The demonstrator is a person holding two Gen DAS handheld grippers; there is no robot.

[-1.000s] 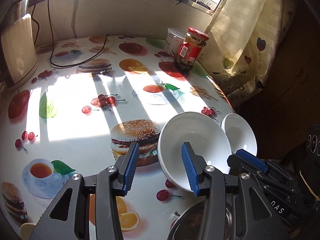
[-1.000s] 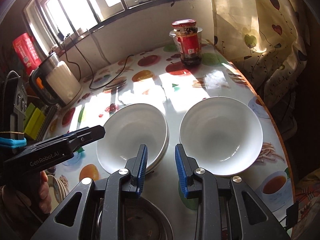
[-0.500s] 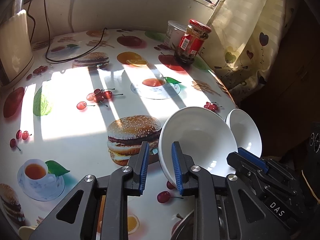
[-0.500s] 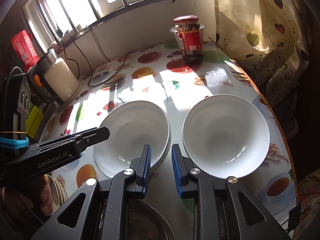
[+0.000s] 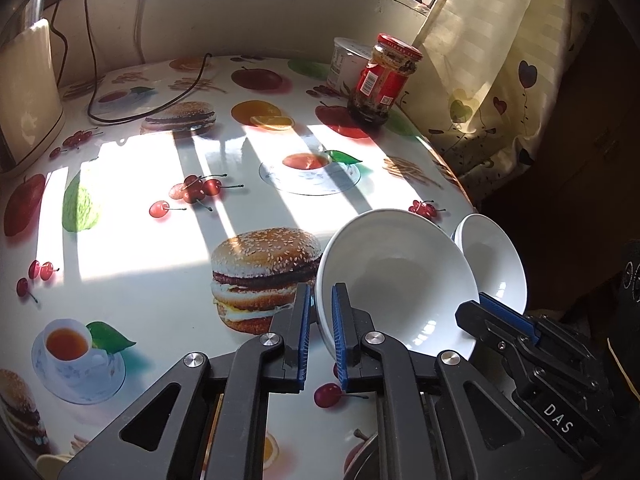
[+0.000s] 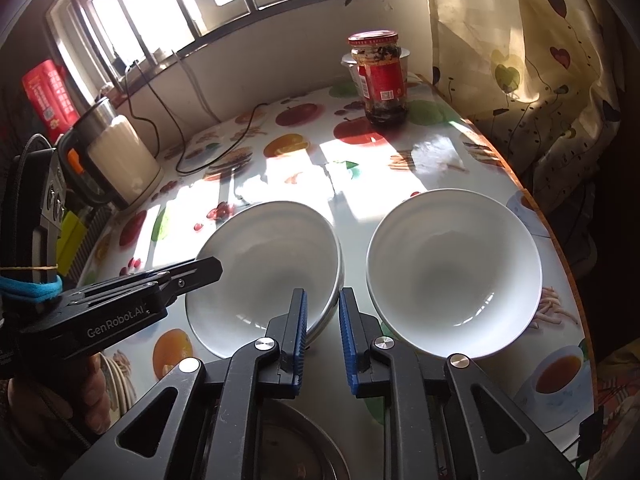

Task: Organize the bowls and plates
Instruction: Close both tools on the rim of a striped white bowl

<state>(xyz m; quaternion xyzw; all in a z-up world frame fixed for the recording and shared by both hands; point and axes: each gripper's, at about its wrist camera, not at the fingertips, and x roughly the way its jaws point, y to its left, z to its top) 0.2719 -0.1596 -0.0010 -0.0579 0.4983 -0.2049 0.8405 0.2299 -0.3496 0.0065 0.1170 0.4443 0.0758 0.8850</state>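
While the left tongs [image 5: 318, 328] stand clenched on the rim of the left bowl [image 5: 400, 272], one pad inside and one outside, the right tongs [image 6: 323, 332] are closing at that bowl's other edge; its rim seems to lie between their pads, which do not yet visibly press on it.

Location: both bowls sit on the counter [image 5: 140, 240], on the near side of the jar [image 6: 380, 80] and well apart from it; the right bowl [image 6: 452, 264] lies just beside the left one, toward the counter's curtain-side edge from the jar.

Risks, as judged: a thin glazed rim pinched at a single point may slip or pivot out of the left tongs on lifting; the left bowl appears nested in a second like dish (a double rim shows under it), which could lift partway and drop; a swing toward the right bowl could chip both, or push it off the near counter edge.

Materials: bowls white, glossy, round, deep, smooth-walled, presumably ceramic; counter covered in slick printed sheeting (burgers, cherries, teacups), glaring in barred sunlight; jar glass, cylindrical, red-lidded, dark contents; tong pads blue, ribbed, on black arms.
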